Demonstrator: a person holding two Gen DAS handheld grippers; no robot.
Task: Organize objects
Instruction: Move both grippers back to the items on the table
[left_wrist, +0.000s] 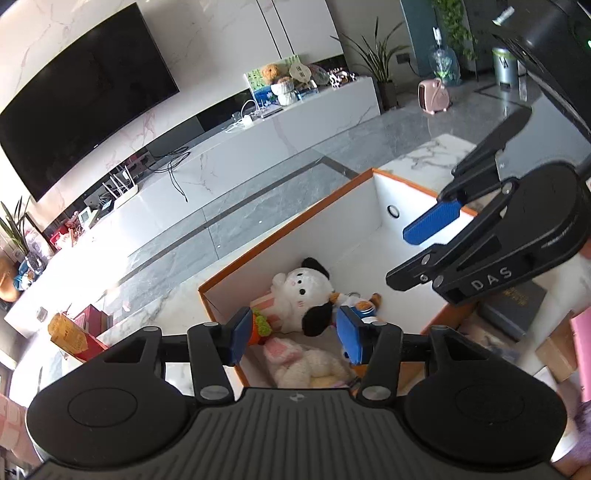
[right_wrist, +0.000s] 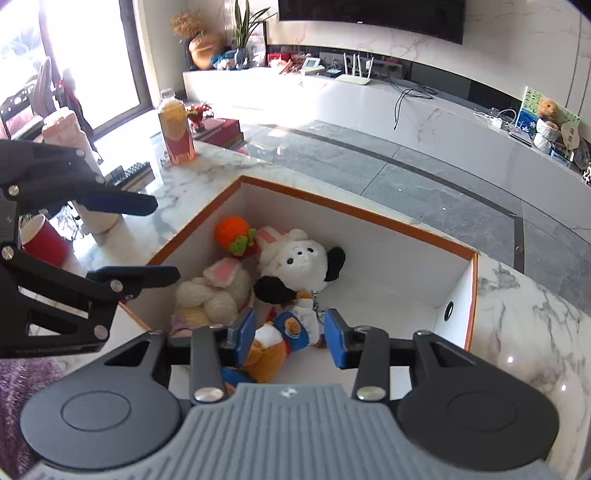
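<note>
An orange-rimmed white box (left_wrist: 369, 229) (right_wrist: 388, 258) sits on the marble table and holds plush toys. A white plush with black ears (left_wrist: 306, 291) (right_wrist: 299, 262) lies in the middle. A cream bunny (left_wrist: 306, 363) (right_wrist: 214, 291), an orange knitted ball (right_wrist: 231, 230) and a small duck-like plush in blue (right_wrist: 280, 332) lie around it. My left gripper (left_wrist: 293, 338) is open and empty above the box's near end. My right gripper (right_wrist: 290, 338) is open above the duck plush, not gripping it. Each gripper shows in the other's view: the right gripper (left_wrist: 461, 206), the left gripper (right_wrist: 147, 240).
A drink bottle (right_wrist: 177, 133), a red cup (right_wrist: 44, 240) and a white roll (right_wrist: 74, 147) stand on the table left of the box. A dark book (left_wrist: 513, 310) and a pink item (left_wrist: 583, 347) lie to its right. A TV and a long white cabinet lie beyond.
</note>
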